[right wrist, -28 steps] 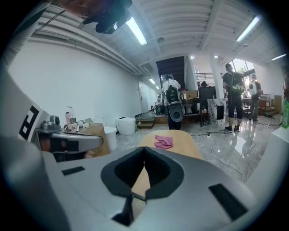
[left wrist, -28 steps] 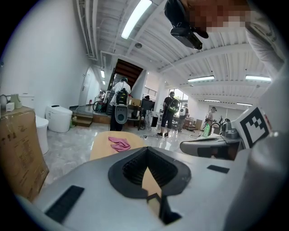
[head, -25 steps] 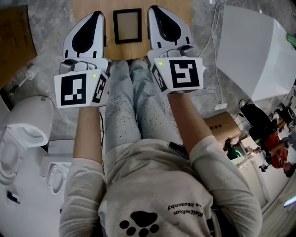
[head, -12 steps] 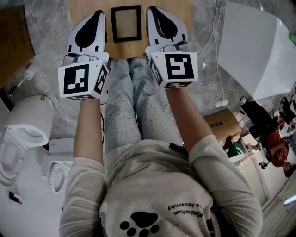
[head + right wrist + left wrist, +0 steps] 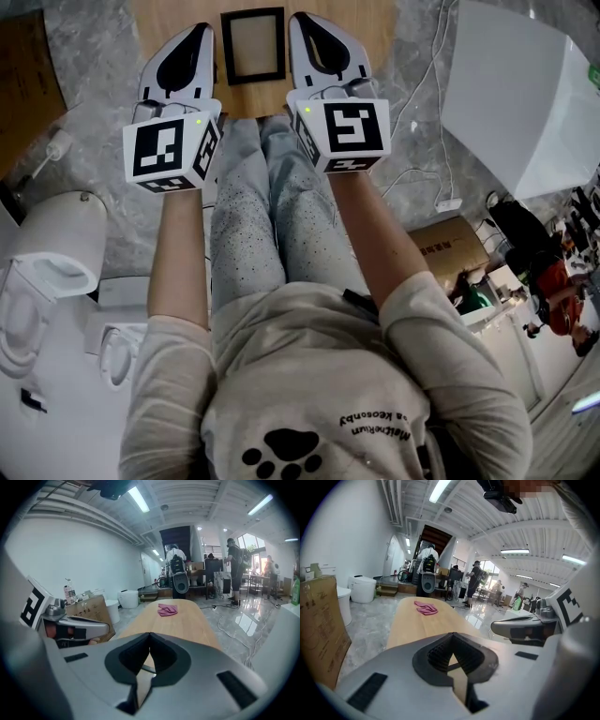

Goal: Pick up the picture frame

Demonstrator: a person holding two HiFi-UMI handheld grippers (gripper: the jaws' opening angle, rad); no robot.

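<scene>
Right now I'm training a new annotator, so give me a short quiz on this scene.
1. True or false: in the head view the picture frame shows between the left gripper and the right gripper.
2. The left gripper's jaws are: A wide open; B shut, empty; C shut on the frame.
3. What colour is the cloth farther along the wooden table?
Key: 1 true; 2 B; 3 pink.
</scene>
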